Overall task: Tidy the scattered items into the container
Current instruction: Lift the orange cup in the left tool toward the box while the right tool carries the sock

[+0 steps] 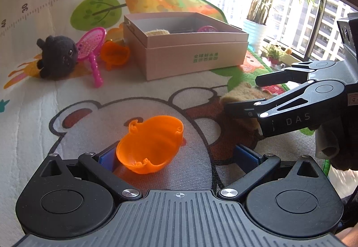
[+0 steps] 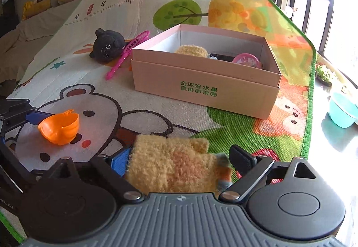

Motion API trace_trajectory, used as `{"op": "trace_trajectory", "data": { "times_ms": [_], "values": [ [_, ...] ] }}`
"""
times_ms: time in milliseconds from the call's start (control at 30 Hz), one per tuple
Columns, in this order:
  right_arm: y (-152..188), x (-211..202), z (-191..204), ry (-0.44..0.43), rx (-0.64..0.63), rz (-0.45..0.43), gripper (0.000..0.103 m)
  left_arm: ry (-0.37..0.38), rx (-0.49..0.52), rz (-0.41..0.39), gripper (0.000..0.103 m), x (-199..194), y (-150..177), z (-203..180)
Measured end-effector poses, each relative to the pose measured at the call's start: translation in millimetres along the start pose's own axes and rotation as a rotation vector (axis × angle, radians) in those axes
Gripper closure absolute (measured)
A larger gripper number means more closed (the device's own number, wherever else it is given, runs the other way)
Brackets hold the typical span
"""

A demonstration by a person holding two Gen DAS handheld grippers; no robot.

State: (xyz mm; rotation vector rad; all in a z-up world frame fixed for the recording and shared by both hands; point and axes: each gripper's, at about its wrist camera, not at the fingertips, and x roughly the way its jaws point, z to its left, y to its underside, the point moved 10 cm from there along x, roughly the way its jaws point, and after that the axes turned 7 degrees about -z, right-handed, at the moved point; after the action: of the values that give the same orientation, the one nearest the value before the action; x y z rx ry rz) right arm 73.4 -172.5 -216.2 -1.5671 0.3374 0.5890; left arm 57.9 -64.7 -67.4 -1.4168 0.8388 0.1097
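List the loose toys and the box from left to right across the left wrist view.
Black plush toy → pink toy racket → orange shell by the racket → orange half-shell between the left gripper's fingers → pink box → yellow plush at the right gripper.

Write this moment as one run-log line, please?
left gripper: open, orange shell between jaws | right gripper: open around yellow plush | box: partly filled
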Motion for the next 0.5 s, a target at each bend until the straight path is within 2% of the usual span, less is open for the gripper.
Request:
{"op": "trace_trajectory", "data": {
  "times_ms": [67, 133, 200, 333, 500],
  "values": [
    [4.2, 0.7, -3.8, -0.003, 0.024, 0.006, 0.011, 0.0, -0.001, -0.001, 0.0, 0.1, 0.0, -0.1],
    [4.7, -2.7, -6.4, 0.006, 0.037, -0.019, 0.021, -0.001, 0.002, 0.001, 0.0, 0.2, 0.3, -0.1],
    [3.4, -5.5, -6.3, 0.013, 0.031, -0.034, 0.048, -0.007, 0.014, 0.009, 0.0, 0.6, 0.8, -1.1],
    [3.7, -6.3, -5.2, 0.016, 0.023, -0.054, 0.05, -0.024, 0.049, 0.023, 0.0, 2.2, 1.6, -4.0],
    [6.2, -8.3, -4.2, 0.022, 0.013, -0.092, 0.05, -0.011, -0.002, 0.004, 0.0, -2.2, -1.0, 0.9]
  ]
}}
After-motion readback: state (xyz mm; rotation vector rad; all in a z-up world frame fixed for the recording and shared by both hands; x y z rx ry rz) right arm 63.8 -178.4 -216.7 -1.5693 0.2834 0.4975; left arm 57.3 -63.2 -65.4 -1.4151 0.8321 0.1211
